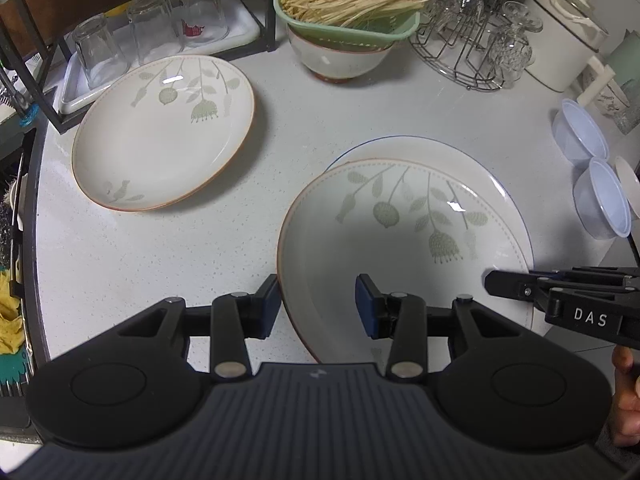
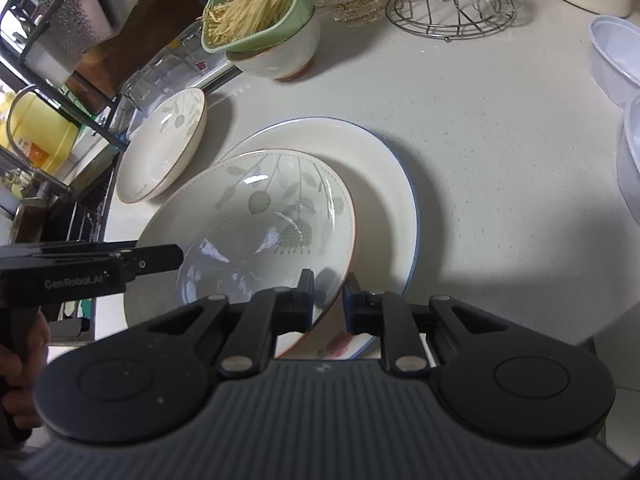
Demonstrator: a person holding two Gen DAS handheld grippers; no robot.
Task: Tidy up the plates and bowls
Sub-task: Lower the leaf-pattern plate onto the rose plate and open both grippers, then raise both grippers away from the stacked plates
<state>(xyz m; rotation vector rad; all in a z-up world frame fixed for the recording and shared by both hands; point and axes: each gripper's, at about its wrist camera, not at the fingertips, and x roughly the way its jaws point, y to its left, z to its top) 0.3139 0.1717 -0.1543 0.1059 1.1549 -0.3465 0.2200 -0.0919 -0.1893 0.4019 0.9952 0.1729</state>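
**Leaf-pattern plate held at its near rim, over the blue-rimmed plate**

The leaf-pattern plate (image 2: 256, 216) occupies the lower centre of both wrist views. It is a shallow cream dish with a thin brown edge and grey-green leaf and seed-head motifs. It overlaps the larger blue-rimmed plate (image 2: 384, 168), whose uncovered part extends to the upper right; I cannot tell whether the two touch.

Its near rim runs directly between the fingertips of the right gripper (image 2: 328, 300). I read those jaws as narrow and clamped on the rim, one pad inside the dish, one outside.

The left gripper (image 1: 317, 306) straddles the same plate's left edge at the bottom centre of its view. Its jaws stand at a middling width, and the pads appear clear of the rim, so I judge it is not gripping.

A second leaf-pattern plate (image 1: 164, 132) lies well apart at upper left on the white counter (image 1: 300, 120). A speckled bowl (image 1: 340, 58) carrying a green colander (image 1: 344, 24) sits at upper centre
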